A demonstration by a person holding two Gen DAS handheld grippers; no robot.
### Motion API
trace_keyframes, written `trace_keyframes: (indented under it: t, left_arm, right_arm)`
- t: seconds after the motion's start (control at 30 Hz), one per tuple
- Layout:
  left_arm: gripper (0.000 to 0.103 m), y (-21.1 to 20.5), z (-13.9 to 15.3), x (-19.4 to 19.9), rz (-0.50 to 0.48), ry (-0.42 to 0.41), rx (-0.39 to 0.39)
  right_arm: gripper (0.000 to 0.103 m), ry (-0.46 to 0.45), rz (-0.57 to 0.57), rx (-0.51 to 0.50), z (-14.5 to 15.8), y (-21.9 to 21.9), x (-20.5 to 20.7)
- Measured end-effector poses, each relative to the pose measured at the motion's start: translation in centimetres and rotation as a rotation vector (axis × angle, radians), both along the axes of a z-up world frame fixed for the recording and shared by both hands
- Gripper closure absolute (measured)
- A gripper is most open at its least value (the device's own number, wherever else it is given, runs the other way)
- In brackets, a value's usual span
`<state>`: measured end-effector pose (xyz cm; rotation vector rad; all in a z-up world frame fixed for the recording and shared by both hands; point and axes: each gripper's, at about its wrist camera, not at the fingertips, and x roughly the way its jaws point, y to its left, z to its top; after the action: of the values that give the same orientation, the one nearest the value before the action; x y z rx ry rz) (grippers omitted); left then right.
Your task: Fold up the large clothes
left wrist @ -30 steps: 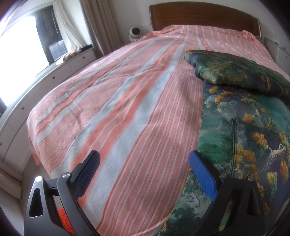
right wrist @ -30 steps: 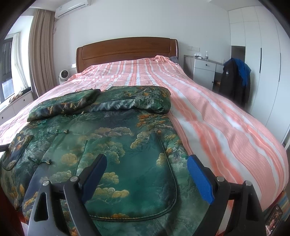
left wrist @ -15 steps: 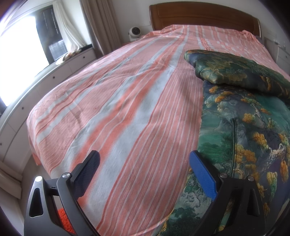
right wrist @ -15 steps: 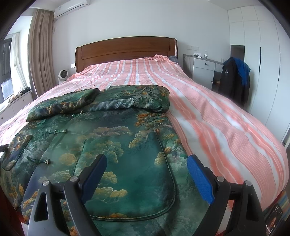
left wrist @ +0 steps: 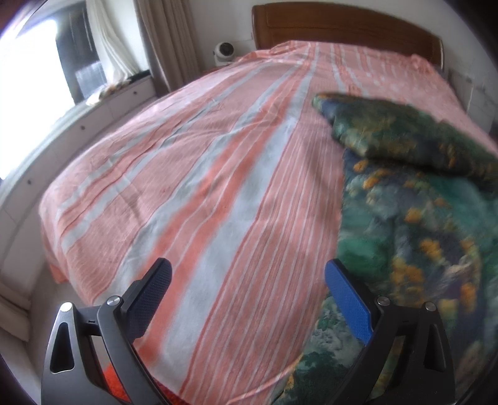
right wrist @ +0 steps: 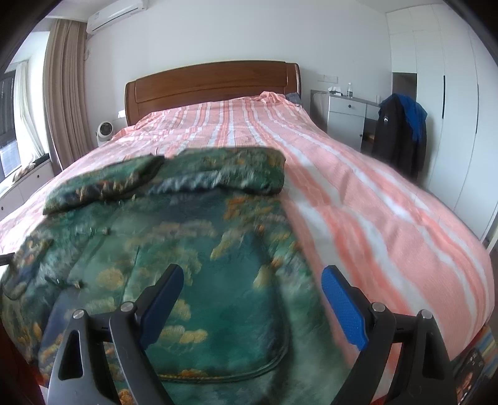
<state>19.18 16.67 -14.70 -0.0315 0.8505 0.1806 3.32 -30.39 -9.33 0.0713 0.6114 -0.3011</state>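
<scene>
At the far left of the left wrist view, a bright window [left wrist: 28,93] with a pale curtain [left wrist: 105,40] is glaring above a white window bench [left wrist: 77,124], none of which the right wrist view is showing more than a sliver of. Moving rightward, the left gripper [left wrist: 247,282] is hovering with its jaws spread wide and nothing between them, over the bed sheet [left wrist: 202,187], a crinkled cotton-like cloth striped in salmon and pale grey. Its dark textured left pad and bright blue right pad are both hanging free of the fabric. Further right the green jacket [left wrist: 420,233] is lying on the sheet, blurred here, a glossy padded garment printed with teal foliage and orange-yellow clusters, its folded sleeve [left wrist: 404,137] resting across its upper part. The right wrist view is giving the jacket [right wrist: 193,249] from the hem end, showing a rounded patch pocket [right wrist: 230,327] with piped edging and knotted frog fastenings. The right gripper [right wrist: 252,283] is likewise gaping, empty, above that pocket. Only this view is revealing the wooden headboard [right wrist: 211,84], the wall air conditioner [right wrist: 115,14], a grey nightstand [right wrist: 345,118], a dark coat [right wrist: 398,134] hanging beside it, and white wardrobe doors [right wrist: 451,93].
</scene>
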Motion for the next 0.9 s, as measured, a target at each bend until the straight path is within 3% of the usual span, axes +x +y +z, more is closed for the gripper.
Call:
trace_keyframes:
  t: [0.1, 0.2, 0.37, 0.5, 0.6, 0.67, 0.7, 0.73, 0.77, 0.8, 0.9]
  left_arm:
    - [0.003, 1.4, 0.5, -0.3, -0.119, 0.069, -0.178]
    - [0.004, 1.0, -1.3, -1.0, -0.224, 0.196, -0.232]
    - [0.004, -0.9, -3.3, -3.5, -0.322, 0.299, -0.225]
    - [0.005, -1.8, -4.0, -4.9, -0.361, 0.384, -0.314]
    - [0.024, -3.2, -4.8, -6.2, -0.407, 0.464, -0.327]
    - [0.038, -3.9, -4.8, -6.7, -0.413, 0.465, -0.255]
    - [0.057, -4.3, -4.7, -7.1, -0.415, 0.463, -0.211]
    - [0.072, -4.5, -4.6, -7.3, -0.413, 0.464, -0.198]
    - [0.079, -4.6, -4.4, -7.6, -0.412, 0.462, -0.209]
    - [0.090, -4.6, -3.9, -7.9, -0.413, 0.458, -0.228]
    - [0.094, -4.8, -2.5, -8.9, -0.430, 0.440, -0.230]
  right_arm:
    - [0.013, -0.014, 0.042, -0.003, 3.0, -1.9, -0.4]
    - [0.010, 0.063, 0.094, 0.043, 4.1, -4.1, -0.5]
    - [0.010, 0.320, 0.170, 0.231, 0.7, -6.1, -1.2]
    - [0.010, 0.439, 0.189, 0.321, -2.3, -6.7, -2.5]
    - [0.015, 0.426, 0.220, 0.457, -3.0, -6.9, -2.8]
    - [0.024, 0.419, 0.248, 0.539, -3.4, -6.6, -2.5]
    - [0.027, 0.431, 0.246, 0.542, -3.6, -6.4, -2.4]
    - [0.046, 0.459, 0.238, 0.526, -3.9, -6.1, -2.1]
    - [0.075, 0.482, 0.230, 0.510, -4.1, -5.9, -1.9]
    - [0.080, 0.499, 0.223, 0.501, -4.1, -5.9, -1.8]
    - [0.086, 0.499, 0.238, 0.490, -3.0, -5.6, -1.9]
